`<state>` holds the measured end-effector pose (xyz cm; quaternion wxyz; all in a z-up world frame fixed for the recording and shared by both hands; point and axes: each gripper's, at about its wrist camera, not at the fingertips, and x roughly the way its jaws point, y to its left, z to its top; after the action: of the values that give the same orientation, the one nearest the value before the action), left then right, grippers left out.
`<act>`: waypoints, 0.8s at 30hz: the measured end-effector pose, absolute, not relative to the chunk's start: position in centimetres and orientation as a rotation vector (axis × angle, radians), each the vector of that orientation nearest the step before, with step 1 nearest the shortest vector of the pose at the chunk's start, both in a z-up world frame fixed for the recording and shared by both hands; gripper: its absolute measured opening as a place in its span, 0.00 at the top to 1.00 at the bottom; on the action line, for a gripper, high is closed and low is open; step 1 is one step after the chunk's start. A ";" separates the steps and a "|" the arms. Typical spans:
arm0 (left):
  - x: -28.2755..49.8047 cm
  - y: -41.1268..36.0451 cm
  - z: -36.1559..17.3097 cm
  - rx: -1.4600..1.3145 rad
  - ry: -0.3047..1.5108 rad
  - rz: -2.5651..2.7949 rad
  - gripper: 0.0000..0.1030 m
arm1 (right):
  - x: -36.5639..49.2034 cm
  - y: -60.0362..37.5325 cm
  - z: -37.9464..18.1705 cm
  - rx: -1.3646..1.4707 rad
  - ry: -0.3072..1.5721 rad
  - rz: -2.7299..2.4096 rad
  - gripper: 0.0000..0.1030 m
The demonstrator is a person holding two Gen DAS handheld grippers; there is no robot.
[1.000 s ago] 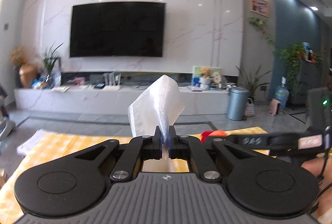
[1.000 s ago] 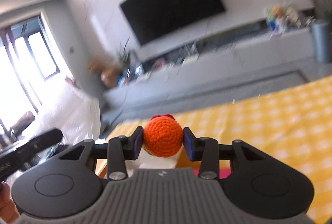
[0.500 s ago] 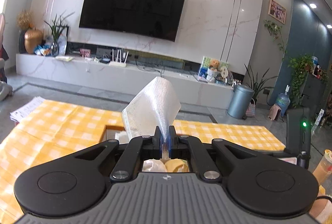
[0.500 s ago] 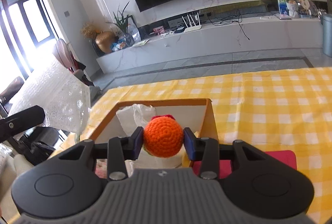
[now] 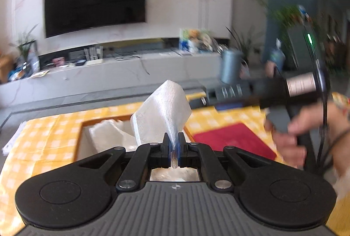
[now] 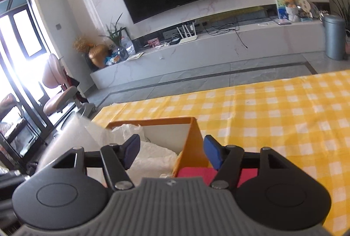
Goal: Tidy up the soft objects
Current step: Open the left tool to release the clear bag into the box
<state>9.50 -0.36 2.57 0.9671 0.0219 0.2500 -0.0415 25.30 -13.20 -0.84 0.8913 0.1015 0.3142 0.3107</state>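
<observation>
My left gripper [image 5: 174,148] is shut on a white translucent mesh sheet [image 5: 161,111], held upright above the orange-rimmed box [image 5: 79,137] on the yellow checked cloth. The box holds crumpled white soft material [image 5: 107,133]. My right gripper [image 6: 171,154] is open and empty, hovering over the box's right wall [image 6: 192,144]; white crumpled material [image 6: 151,157] lies inside the box below it. The orange crocheted ball is not visible in either view. The right gripper also shows in the left wrist view [image 5: 251,93], blurred, at the right.
A red mat [image 5: 231,139] lies right of the box, and shows under the right gripper [image 6: 192,173]. The yellow checked tablecloth [image 6: 284,118] stretches to the right. A TV wall, low console and grey bin [image 6: 333,37] stand beyond the table.
My right gripper has opened and the orange crocheted ball is gone from its fingers. The left gripper still holds the mesh sheet and has tilted down toward the box.
</observation>
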 end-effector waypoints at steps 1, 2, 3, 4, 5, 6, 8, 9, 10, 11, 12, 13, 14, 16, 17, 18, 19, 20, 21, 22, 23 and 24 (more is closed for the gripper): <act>9.7 -0.9 2.2 0.062 0.512 -0.096 0.95 | 25.4 -13.4 -0.8 0.216 0.654 0.638 0.38; 9.8 -1.4 1.7 0.079 0.515 -0.099 0.95 | 25.5 -13.6 -0.7 0.218 0.654 0.633 0.38; 10.1 -1.9 1.1 0.096 0.521 -0.099 0.95 | 25.5 -13.8 -0.7 0.221 0.652 0.629 0.38; 10.4 -2.2 0.6 0.108 0.533 -0.095 0.95 | 25.6 -14.0 -0.6 0.225 0.651 0.626 0.38; 10.8 -2.5 0.1 0.113 0.551 -0.087 0.94 | 25.6 -14.0 -0.6 0.229 0.652 0.626 0.38; 11.1 -2.6 -0.4 0.113 0.570 -0.075 0.94 | 25.7 -14.1 -0.6 0.233 0.655 0.627 0.38; 11.6 -2.5 -1.0 0.105 0.597 -0.057 0.93 | 25.7 -14.1 -0.6 0.237 0.657 0.629 0.38; 11.6 -2.5 -1.2 0.100 0.606 -0.048 0.90 | 25.7 -14.1 -0.6 0.235 0.657 0.631 0.38; 11.7 -2.3 -1.3 0.094 0.612 -0.036 0.88 | 25.7 -14.1 -0.5 0.231 0.656 0.630 0.38; 11.7 -2.3 -1.3 0.087 0.612 -0.019 0.87 | 25.7 -14.0 -0.6 0.225 0.655 0.628 0.38; 11.7 -2.2 -1.2 0.078 0.605 0.001 0.84 | 25.7 -13.9 -0.6 0.220 0.654 0.626 0.38; 11.7 -2.1 -1.0 0.068 0.596 0.021 0.77 | 25.7 -14.0 -0.5 0.216 0.654 0.625 0.38; 11.7 -2.0 -0.8 0.062 0.584 0.034 0.70 | 25.6 -13.9 -0.5 0.214 0.654 0.624 0.38; 11.1 -2.0 -0.4 0.061 0.533 0.067 0.31 | 25.5 -14.0 -0.4 0.213 0.655 0.619 0.38; 10.9 -2.0 0.0 0.069 0.498 0.091 0.26 | 25.4 -13.9 -0.3 0.211 0.653 0.616 0.38; 10.7 -2.1 0.4 0.081 0.470 0.115 0.22 | 25.3 -14.0 -0.2 0.208 0.650 0.613 0.38; 10.4 -2.2 0.8 0.094 0.448 0.145 0.18 | 25.1 -14.1 0.0 0.204 0.645 0.609 0.38; 10.2 -2.3 1.2 0.103 0.434 0.172 0.15 | 25.0 -14.3 0.1 0.194 0.638 0.603 0.38; 9.9 -2.3 1.6 0.106 0.420 0.196 0.12 | 24.8 -14.3 0.3 0.181 0.629 0.597 0.38; 9.6 -2.3 2.0 0.104 0.411 0.213 0.12 | 24.5 -14.4 0.4 0.165 0.617 0.586 0.38; 9.4 -2.2 2.4 0.097 0.406 0.225 0.11 | 24.3 -14.6 0.6 0.152 0.607 0.570 0.38; 9.2 -2.1 2.8 0.085 0.404 0.233 0.10 | 24.1 -14.9 0.8 0.145 0.600 0.556 0.38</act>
<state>9.16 -2.10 2.79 0.9720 0.0423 0.2003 0.1152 24.11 -14.87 0.81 0.9150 0.0704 0.2913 0.2701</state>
